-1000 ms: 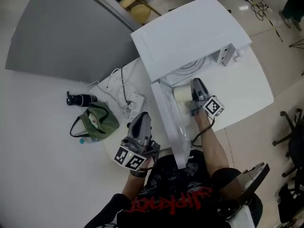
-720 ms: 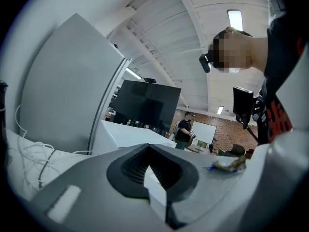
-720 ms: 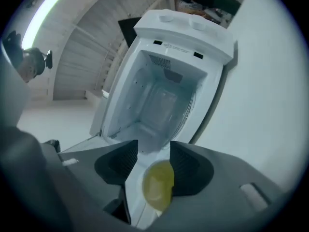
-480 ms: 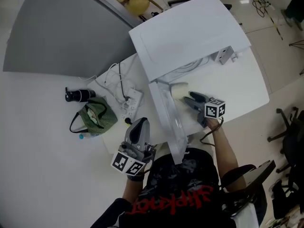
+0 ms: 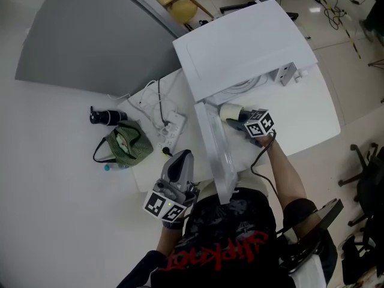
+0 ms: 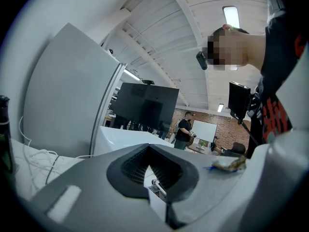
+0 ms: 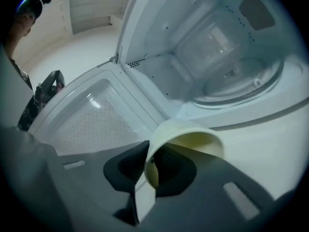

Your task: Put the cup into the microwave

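My right gripper (image 7: 155, 170) has just been closing its jaws, and they are now clamped on the wall of the cup (image 7: 190, 141), one jaw inside the rim and the other outside. The pale cream cup is tipped over in the grip, so I see its open mouth from the side and not from above. It hangs at the threshold of the white microwave (image 5: 240, 41), over the front sill, with the glass turntable (image 7: 241, 79) beyond it and apart from it. The door (image 7: 91, 120) stands fully open to the left of the cup, well out of the way. My left gripper (image 5: 174, 185) is held back close to my body on the far side of that door, its jaws closed together with nothing between them. Further left on the white table (image 5: 312, 110) lie a power strip (image 5: 170, 132) with its cables and a green striped bag (image 5: 123, 146), neither of which matters here. As I judge it, the door is dealt with and the cup is picked up and brought to the opening. What is left is to carry it in over the turntable, turn it upright, set it down and let go. Since only the thin wall is pinched, the cup could swing as I level it.
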Tool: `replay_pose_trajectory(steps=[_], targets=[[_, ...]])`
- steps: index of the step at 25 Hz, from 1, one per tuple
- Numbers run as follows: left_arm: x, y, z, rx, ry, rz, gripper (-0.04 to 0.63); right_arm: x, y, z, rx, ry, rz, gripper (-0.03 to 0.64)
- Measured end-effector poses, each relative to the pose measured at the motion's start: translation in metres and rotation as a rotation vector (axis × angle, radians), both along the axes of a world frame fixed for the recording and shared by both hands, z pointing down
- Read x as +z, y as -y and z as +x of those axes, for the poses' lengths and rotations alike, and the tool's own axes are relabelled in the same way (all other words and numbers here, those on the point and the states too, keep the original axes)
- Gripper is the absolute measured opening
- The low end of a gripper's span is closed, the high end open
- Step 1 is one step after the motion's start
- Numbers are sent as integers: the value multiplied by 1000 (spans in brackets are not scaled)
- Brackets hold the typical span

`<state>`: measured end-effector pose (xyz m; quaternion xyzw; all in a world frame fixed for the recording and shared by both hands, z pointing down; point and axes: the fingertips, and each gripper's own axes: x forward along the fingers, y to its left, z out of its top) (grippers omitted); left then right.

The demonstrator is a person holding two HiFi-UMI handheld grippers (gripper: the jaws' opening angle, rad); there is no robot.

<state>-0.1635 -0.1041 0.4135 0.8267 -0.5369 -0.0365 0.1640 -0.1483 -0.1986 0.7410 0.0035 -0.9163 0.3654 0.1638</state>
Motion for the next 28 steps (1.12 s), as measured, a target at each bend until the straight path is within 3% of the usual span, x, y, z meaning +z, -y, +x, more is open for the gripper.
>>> replay_pose_trajectory(steps=[4, 7, 10, 12, 14, 17, 20, 23, 25, 28], targets=[[-10, -2, -5, -2, 1, 25, 5, -5, -2, 15, -9, -146, 173, 31], [-13, -4, -10, 1, -3, 38, 5, -6, -10, 48, -130, -371, 361, 32], [-15, -5, -8, 21, -9, 45, 5, 5, -25, 105, -496, -743, 605, 32], [-14, -5, -4, 40, -17, 52, 5, 12, -30, 146, -772, -967, 709, 33], [-15, -4, -2, 50, -27, 60, 5, 20, -33, 174, -964, -1099, 735, 32], [-18, -7, -2, 52, -32, 74, 5, 31, -38, 191, -1105, -1191, 734, 35], [-19, -11, 1, 62, -28, 80, 5, 36, -37, 190, -1103, -1233, 792, 35], [-19, -13, 2, 70, -28, 85, 5, 40, -23, 178, -1031, -1253, 931, 45], [-19, -16, 3, 77, -28, 87, 5, 34, -15, 169, -944, -1245, 1004, 124], [-19, -18, 4, 85, -31, 89, 5, 10, -8, 161, -749, -1176, 1011, 189]])
